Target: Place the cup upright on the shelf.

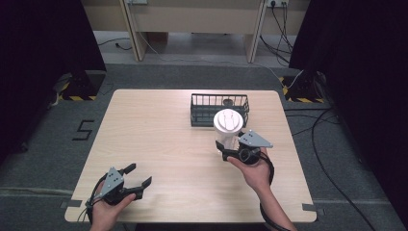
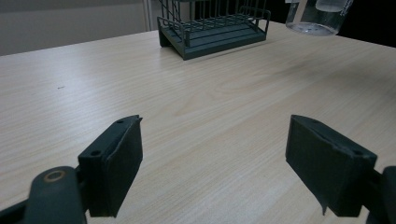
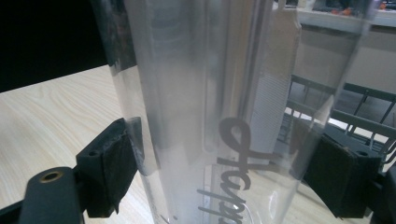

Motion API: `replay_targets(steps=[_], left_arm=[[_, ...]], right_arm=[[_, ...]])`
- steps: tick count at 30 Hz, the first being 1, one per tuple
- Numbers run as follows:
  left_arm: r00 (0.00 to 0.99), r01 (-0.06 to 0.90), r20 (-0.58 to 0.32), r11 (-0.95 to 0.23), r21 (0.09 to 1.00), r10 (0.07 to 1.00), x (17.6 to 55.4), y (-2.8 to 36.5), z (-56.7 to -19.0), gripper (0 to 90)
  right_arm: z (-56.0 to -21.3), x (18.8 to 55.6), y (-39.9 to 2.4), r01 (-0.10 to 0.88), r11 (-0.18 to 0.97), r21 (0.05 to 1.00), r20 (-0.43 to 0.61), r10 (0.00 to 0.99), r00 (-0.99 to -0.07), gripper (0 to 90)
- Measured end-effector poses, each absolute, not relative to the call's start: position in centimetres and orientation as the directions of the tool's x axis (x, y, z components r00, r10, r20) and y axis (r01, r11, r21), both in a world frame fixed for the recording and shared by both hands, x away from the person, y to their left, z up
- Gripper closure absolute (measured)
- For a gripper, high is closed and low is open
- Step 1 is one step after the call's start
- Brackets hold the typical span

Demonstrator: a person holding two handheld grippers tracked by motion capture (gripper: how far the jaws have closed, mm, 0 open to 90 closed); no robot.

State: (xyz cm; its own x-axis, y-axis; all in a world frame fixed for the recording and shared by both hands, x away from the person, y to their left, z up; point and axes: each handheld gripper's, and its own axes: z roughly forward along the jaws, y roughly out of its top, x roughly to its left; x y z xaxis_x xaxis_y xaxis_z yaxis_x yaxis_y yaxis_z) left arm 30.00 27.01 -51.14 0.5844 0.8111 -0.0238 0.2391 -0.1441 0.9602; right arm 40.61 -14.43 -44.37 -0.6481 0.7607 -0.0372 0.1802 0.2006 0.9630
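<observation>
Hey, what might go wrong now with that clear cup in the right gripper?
The right gripper pinches the clear cup low on its thin, smooth wall, so it may slip or buckle. Held off the table just before the wire basket, it may clip the rim. The left gripper is open, far off.

A dark wire basket (image 1: 220,109) stands on the wooden table (image 1: 159,130).

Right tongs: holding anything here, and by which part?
Yes. The right tongs clamp the clear bottle across its printed side wall, lifted off the table. The left tongs hold nothing.
</observation>
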Motion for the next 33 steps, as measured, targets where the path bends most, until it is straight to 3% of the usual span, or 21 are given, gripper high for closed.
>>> replay_targets(steps=[33], left_arm=[[0.577,0.239,-0.029,-0.134,0.962,0.816,30.0,27.2,-51.1,18.2]], right_arm=[[-42.5,43.6,-13.9,0.175,0.190,0.966,-0.040,0.778,-0.626,18.4]])
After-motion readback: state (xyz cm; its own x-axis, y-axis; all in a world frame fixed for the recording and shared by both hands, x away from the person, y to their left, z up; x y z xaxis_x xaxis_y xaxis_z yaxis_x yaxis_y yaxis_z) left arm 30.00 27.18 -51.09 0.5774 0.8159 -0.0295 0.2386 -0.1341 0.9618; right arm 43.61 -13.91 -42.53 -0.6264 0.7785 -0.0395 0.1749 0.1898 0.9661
